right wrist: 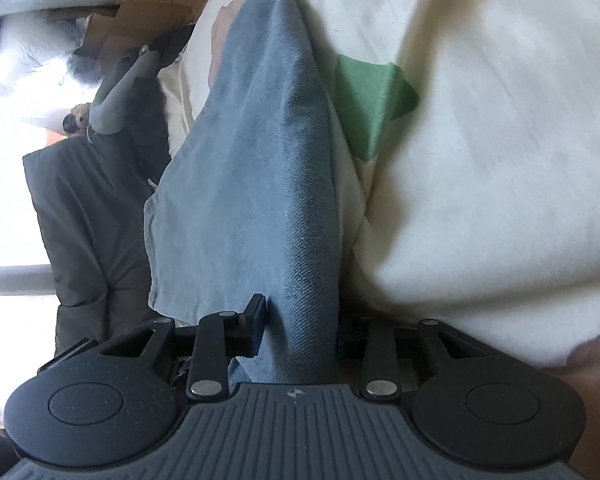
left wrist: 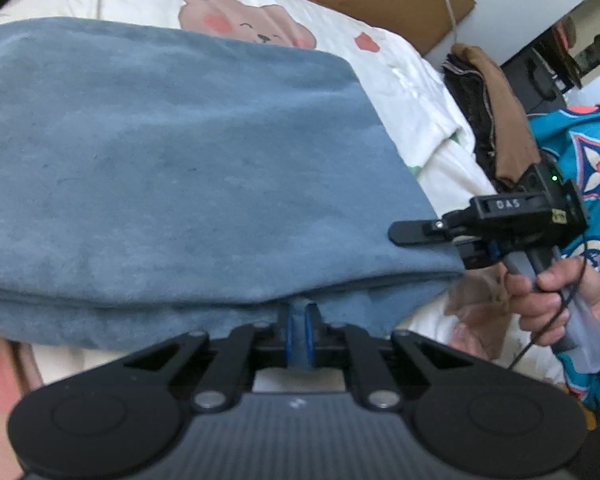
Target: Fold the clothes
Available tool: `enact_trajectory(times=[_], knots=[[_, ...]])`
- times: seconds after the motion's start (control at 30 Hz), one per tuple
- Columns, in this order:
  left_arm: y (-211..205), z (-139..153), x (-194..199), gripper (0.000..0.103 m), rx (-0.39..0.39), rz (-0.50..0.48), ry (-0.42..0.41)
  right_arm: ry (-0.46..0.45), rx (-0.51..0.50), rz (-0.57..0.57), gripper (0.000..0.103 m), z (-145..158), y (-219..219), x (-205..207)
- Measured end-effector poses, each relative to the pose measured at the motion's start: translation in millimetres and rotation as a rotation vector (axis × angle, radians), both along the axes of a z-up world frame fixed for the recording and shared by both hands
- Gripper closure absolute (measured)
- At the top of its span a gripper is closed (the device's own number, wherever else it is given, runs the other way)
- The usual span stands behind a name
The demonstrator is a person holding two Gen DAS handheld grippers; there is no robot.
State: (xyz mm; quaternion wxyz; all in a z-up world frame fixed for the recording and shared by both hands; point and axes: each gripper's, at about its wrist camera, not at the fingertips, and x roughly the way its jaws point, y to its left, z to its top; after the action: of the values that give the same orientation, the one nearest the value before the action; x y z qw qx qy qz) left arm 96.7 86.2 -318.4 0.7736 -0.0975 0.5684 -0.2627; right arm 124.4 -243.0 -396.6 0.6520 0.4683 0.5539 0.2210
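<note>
Mid-fold: left gripper pinches the blue garment hem; right gripper clamps its corner. Next: carry both edges across the bedsheet, aligned.

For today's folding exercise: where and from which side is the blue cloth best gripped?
Grip the blue cloth at its near folded edge, coming in level from the front. The layers stack there into a thin lip that fingers can close over. The left gripper already pinches it there; the right gripper holds an end.
</note>
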Motion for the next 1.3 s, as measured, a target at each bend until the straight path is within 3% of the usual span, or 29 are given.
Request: enact_trajectory(times=[0.1, 0.27, 0.37, 0.47, 0.57, 0.67, 0.8, 1.1, 1.3], knots=[[-2, 7, 4, 0.097, -0.035, -0.014, -0.024, -0.011, -0.001, -0.001, 0.068, 4, -1, 1], [-14, -7, 2, 0.095, 0.041, -0.096, 0.017, -0.010, -0.010, -0.016, 0.068, 6, -1, 6], [-6, -8, 6, 0.094, 0.009, -0.062, 0.058, 0.005, -0.019, -0.028, 0.068, 2, 0, 10], [-1, 2, 6, 0.093, 0.014, -0.085, 0.040, 0.013, -0.015, -0.046, 0.068, 0, 1, 14], [11, 17, 8, 0.093, -0.022, -0.062, 0.014, 0.005, -0.013, -0.049, 0.068, 4, 1, 15], [29, 27, 18, 0.093, -0.057, 0.022, -0.014, -0.021, -0.017, -0.035, 0.068, 20, 3, 14], [44, 27, 29, 0.093, -0.048, 0.111, -0.038, -0.055, -0.068, 0.001, 0.068, 53, 9, 13], [56, 22, 31, 0.093, -0.003, 0.184, -0.046, -0.026, -0.133, -0.004, 0.069, 90, 8, 11], [58, 24, 29, 0.092, -0.015, 0.184, -0.054, -0.050, -0.112, 0.010, 0.069, 97, 17, 14]])
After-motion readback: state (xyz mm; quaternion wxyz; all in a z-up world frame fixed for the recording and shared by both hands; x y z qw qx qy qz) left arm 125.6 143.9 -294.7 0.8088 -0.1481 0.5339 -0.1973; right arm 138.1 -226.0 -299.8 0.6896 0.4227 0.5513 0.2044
